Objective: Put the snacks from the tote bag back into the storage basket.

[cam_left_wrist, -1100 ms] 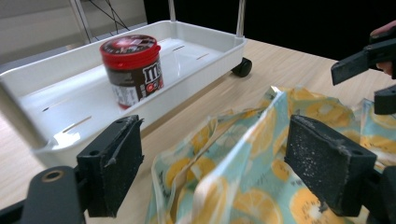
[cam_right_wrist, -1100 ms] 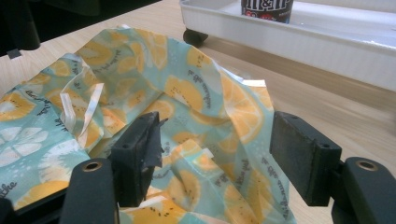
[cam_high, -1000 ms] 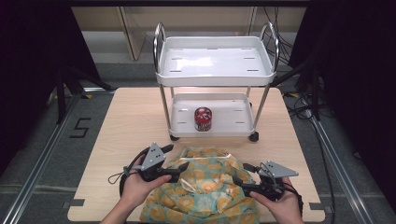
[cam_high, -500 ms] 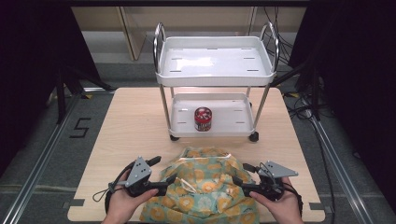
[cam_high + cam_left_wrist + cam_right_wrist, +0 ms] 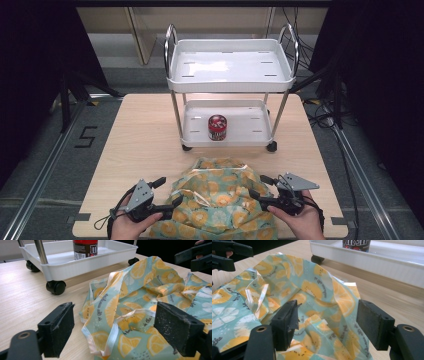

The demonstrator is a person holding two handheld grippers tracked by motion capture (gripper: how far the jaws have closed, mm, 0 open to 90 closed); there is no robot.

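A crumpled cloth bag (image 5: 220,202) printed with lemon slices on pale blue lies near the table's front edge. My left gripper (image 5: 167,191) is at the bag's left edge, jaws open; in the left gripper view the gripper (image 5: 117,327) straddles a folded hem and strap of the bag (image 5: 130,305). My right gripper (image 5: 260,186) is at the bag's right edge, also open. Its own view shows the right gripper (image 5: 329,322) with raised folds of the bag (image 5: 312,290) between its pads (image 5: 374,323), not pinched.
A white two-shelf cart (image 5: 230,85) on castors stands behind the bag. A dark jar with a red lid (image 5: 218,128) sits on its lower shelf (image 5: 250,131). One castor (image 5: 55,287) is close to the cloth. Bare wooden table (image 5: 145,135) lies to the left.
My left gripper has drawn back from on top of the bag, toward the front edge and leftward, to the bag's left border. The right gripper and the bag have hardly moved.
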